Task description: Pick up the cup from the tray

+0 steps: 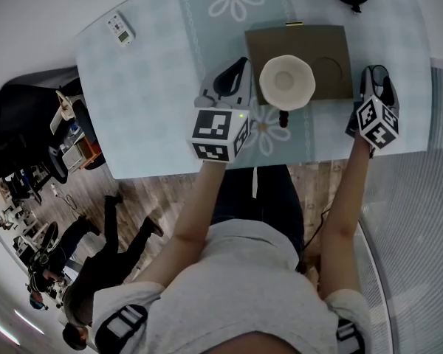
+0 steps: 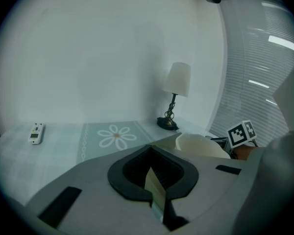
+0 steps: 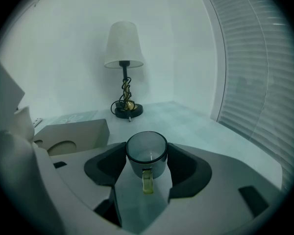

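Now the right tongs (image 1: pixel 376 76) squeeze the grey cup (image 3: pixel 147 155) just right of the tray (image 1: pixel 266 50), off its empty recess (image 3: pixel 62 148), while the shut left tongs (image 1: pixel 235 76) seemingly brace the tray's left edge.

No legible txt, labels or nos.

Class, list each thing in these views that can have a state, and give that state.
left tool: shut.
right tool: shut on the grey cup.
grey cup: upright, looks empty, gripped, off the tray.
white bowl: upright on the tray, looks empty.
tray: lying flat, round recess bare.
lamp: upright, looks unlit.
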### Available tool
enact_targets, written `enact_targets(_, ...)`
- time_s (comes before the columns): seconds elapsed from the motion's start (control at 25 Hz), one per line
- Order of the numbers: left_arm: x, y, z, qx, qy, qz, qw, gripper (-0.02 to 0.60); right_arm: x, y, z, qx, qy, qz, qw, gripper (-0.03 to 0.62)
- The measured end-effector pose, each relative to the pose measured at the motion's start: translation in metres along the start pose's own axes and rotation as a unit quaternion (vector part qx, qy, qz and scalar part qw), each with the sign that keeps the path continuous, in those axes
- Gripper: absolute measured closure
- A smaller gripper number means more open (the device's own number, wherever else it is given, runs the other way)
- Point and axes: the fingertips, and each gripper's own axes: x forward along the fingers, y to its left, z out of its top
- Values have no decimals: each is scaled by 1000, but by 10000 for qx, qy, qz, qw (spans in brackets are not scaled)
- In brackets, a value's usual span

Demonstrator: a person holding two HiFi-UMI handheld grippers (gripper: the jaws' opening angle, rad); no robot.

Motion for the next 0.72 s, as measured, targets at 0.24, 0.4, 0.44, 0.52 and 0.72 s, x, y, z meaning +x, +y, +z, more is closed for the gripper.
enact_targets(0.24, 0, -3, 1, 19, -4, -2, 10000, 577, 3, 7, -12, -64, 107, 47, 9999, 357)
enact_targets(0.4, -2, -2, 0, 22, 15, 14, 10000, 577, 1, 7, -13, 8, 62, 54, 10000, 356)
enact_targets(0.44, -2, -2, 0, 22, 8, 22, 10000, 577, 1, 7, -13, 33, 46, 66, 10000, 356)
enact_targets(0.52, -4, -3, 0, 31, -16, 36, 10000, 577, 1, 7, -14, 83, 30, 106, 9999, 356)
enact_targets(0.72, -8, -7, 6, 48, -111, 6, 9999, 577, -7, 7, 0, 111, -206, 123, 9997, 355)
